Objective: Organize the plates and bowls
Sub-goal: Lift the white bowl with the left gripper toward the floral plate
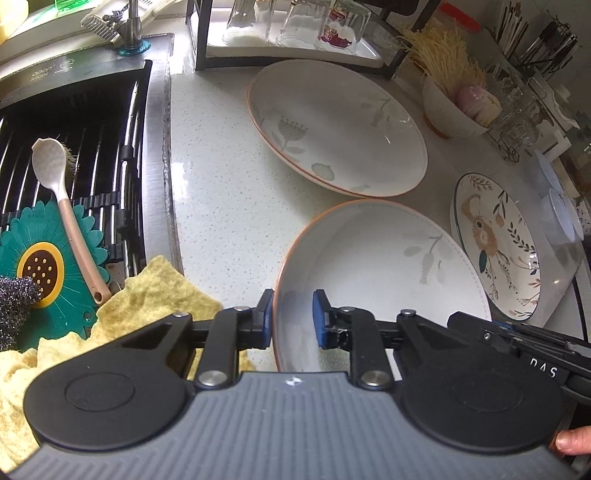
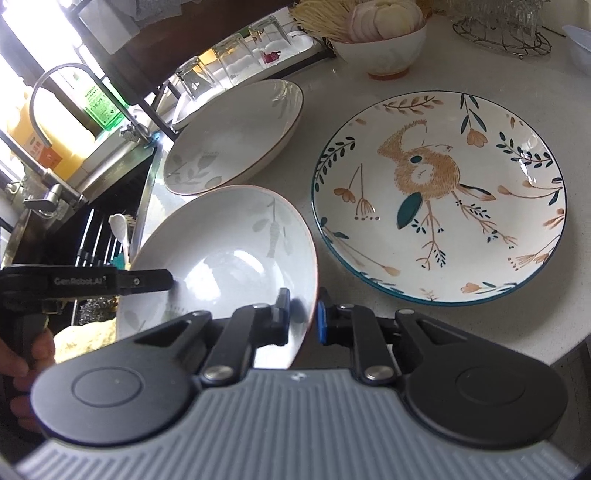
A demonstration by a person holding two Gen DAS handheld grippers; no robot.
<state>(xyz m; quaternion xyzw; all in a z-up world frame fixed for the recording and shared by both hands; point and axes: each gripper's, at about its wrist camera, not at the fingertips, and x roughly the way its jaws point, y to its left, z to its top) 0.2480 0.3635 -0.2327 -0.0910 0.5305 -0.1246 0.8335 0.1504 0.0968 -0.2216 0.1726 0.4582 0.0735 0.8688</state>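
Observation:
A near white plate with an orange rim (image 1: pixel 388 266) (image 2: pixel 229 251) sits tilted, held up off the counter. My left gripper (image 1: pixel 293 319) straddles its left rim, fingers close on either side. My right gripper (image 2: pixel 303 316) straddles its right rim the same way. A second matching white plate (image 1: pixel 340 125) (image 2: pixel 240 133) lies flat farther back. A bird-patterned plate with a teal rim (image 1: pixel 495 243) (image 2: pixel 439 195) lies flat to the right.
A sink (image 1: pixel 74 155) with a black rack, a spoon (image 1: pixel 66 199) and a green flower mat is at left, a yellow cloth (image 1: pixel 155 295) beside it. A glass rack (image 1: pixel 295 33) and a filled bowl (image 1: pixel 454 107) stand at the back.

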